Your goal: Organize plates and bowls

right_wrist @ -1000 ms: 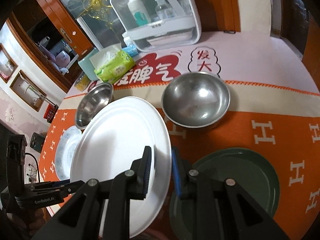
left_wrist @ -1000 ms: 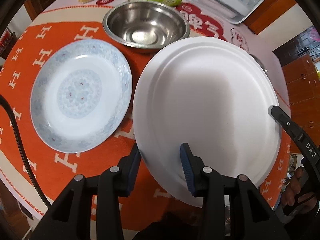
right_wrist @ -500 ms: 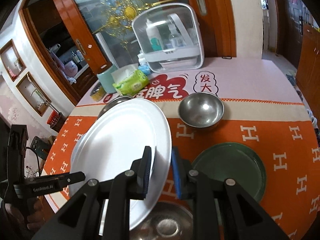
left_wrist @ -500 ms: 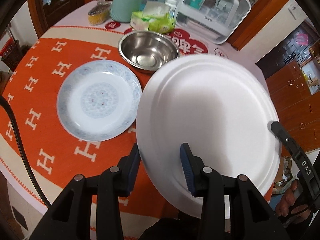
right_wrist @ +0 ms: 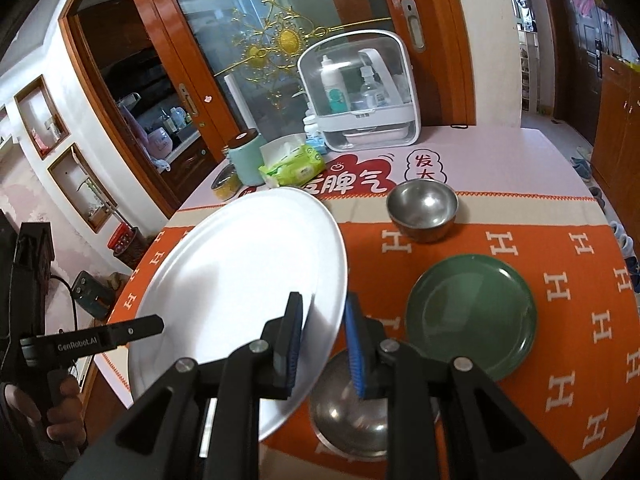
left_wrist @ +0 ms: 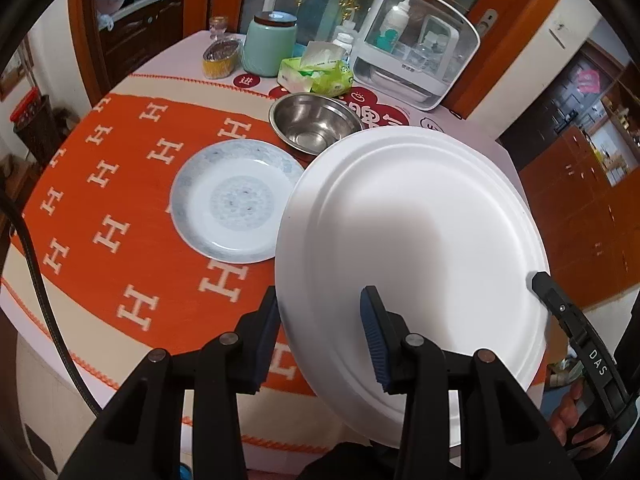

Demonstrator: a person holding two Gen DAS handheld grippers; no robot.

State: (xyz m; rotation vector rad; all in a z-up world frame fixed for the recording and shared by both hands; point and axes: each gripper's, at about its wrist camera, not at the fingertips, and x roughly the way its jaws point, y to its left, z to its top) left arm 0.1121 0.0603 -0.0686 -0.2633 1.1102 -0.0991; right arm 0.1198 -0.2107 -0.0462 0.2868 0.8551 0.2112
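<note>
A large, plain white plate (left_wrist: 412, 248) with a ridged rim hangs tilted above the table (left_wrist: 120, 152), its rim between the jaws of both the left gripper (left_wrist: 320, 336) and right gripper (right_wrist: 324, 344); the right's jaws have just been opening slightly. On the cloth: 1 patterned plate (left_wrist: 236, 200), 1 green plate (right_wrist: 472, 316), 3 steel bowls (right_wrist: 423, 210).

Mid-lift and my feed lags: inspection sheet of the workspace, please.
Surface: orange H-patterned tablecloth.
Job's things: large white round plate held aloft; blue-patterned china plate, dark green plate, far-left steel bowl, far-right steel bowl, near steel bowl on the cloth.
Clutter: green tissue pack, mint-green jar, clear-lidded white box.
Grippers: left tool clamps the white plate's rim; right tool holds the opposite rim, jaws just been opening.
Cables: black cable at left.
Surroundings: wooden doors.
</note>
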